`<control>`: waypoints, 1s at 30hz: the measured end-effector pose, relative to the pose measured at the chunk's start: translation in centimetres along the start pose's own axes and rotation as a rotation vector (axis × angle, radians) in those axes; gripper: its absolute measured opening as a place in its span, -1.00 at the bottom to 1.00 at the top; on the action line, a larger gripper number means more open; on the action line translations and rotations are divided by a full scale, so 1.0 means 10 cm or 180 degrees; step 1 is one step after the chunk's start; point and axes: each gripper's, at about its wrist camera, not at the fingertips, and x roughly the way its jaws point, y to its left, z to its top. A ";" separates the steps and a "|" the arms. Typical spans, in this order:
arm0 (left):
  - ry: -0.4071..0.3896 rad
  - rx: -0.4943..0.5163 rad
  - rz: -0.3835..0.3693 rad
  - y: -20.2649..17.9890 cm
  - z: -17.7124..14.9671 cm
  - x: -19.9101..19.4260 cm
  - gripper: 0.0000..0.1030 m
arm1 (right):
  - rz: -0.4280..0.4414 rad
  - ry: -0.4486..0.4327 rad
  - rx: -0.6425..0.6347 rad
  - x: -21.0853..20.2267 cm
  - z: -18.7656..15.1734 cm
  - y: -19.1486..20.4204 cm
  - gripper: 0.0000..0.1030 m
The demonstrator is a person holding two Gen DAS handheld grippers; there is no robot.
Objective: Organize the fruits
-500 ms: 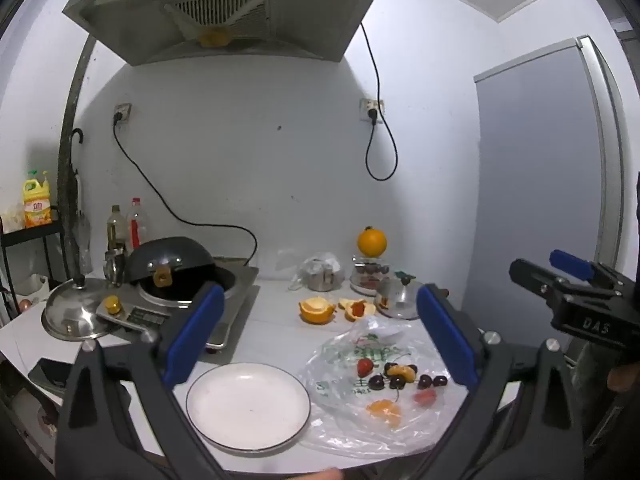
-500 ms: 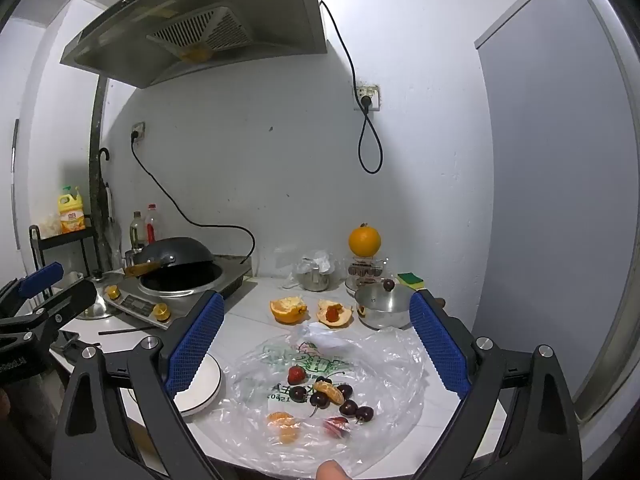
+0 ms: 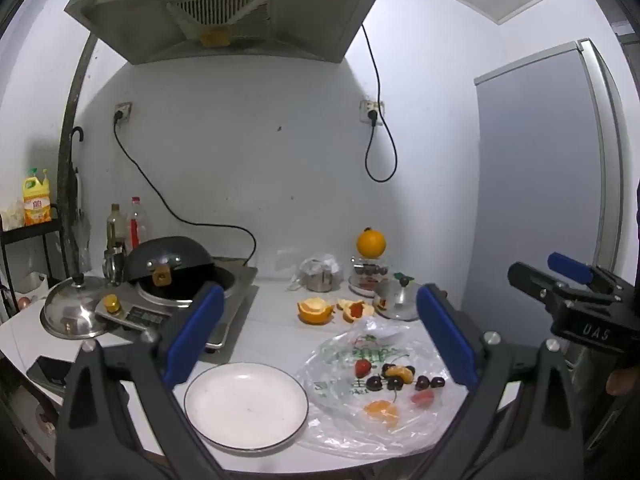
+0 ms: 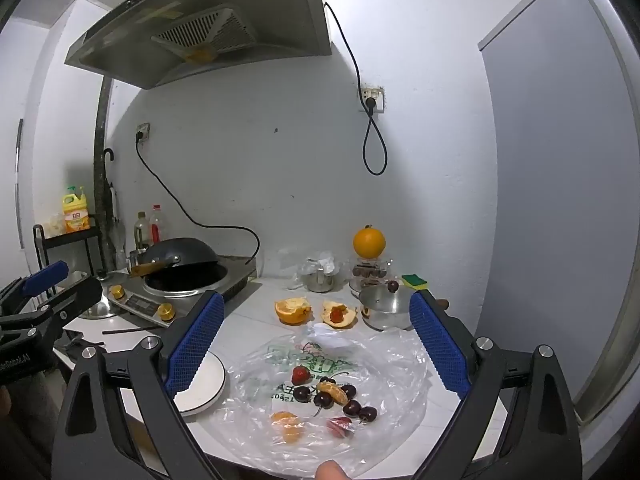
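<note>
Task not yet begun: left gripper [image 3: 316,336] and right gripper [image 4: 316,344] hover fully open and empty above loose fruits [image 4: 326,394] on the plastic bag [image 4: 384,364]; next move, judged, carries a piece to the empty plate [image 3: 246,406] beside it.

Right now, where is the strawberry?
In both wrist views the strawberry lies on the clear plastic bag, at the left end of the cherries, right of the white plate.

Black tongs [image 3: 316,332] (blue pads)
</note>
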 end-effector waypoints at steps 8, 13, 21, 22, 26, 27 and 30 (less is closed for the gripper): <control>-0.0024 -0.0030 0.0036 0.01 0.00 -0.05 0.90 | 0.0032 0.0000 -0.0022 -0.03 0.03 -0.01 0.86; -0.0016 -0.0039 0.0041 0.02 0.02 -0.04 0.90 | 0.0033 0.0004 -0.0024 -0.04 0.04 -0.01 0.86; -0.0017 -0.0033 0.0035 0.02 0.01 -0.05 0.90 | 0.0036 0.0003 -0.0020 -0.03 0.03 -0.01 0.86; -0.0014 -0.0035 0.0033 0.01 0.01 -0.04 0.90 | 0.0038 0.0005 -0.0020 -0.03 0.04 -0.01 0.86; -0.0008 -0.0041 0.0032 0.01 0.01 -0.04 0.90 | 0.0033 0.0001 -0.0022 -0.03 0.03 -0.01 0.86; -0.0007 -0.0044 0.0034 0.01 0.01 -0.04 0.90 | 0.0033 0.0003 -0.0022 -0.03 0.03 -0.01 0.86; -0.0011 -0.0048 0.0037 0.02 0.01 -0.05 0.90 | 0.0037 0.0002 -0.0019 -0.03 0.04 -0.01 0.86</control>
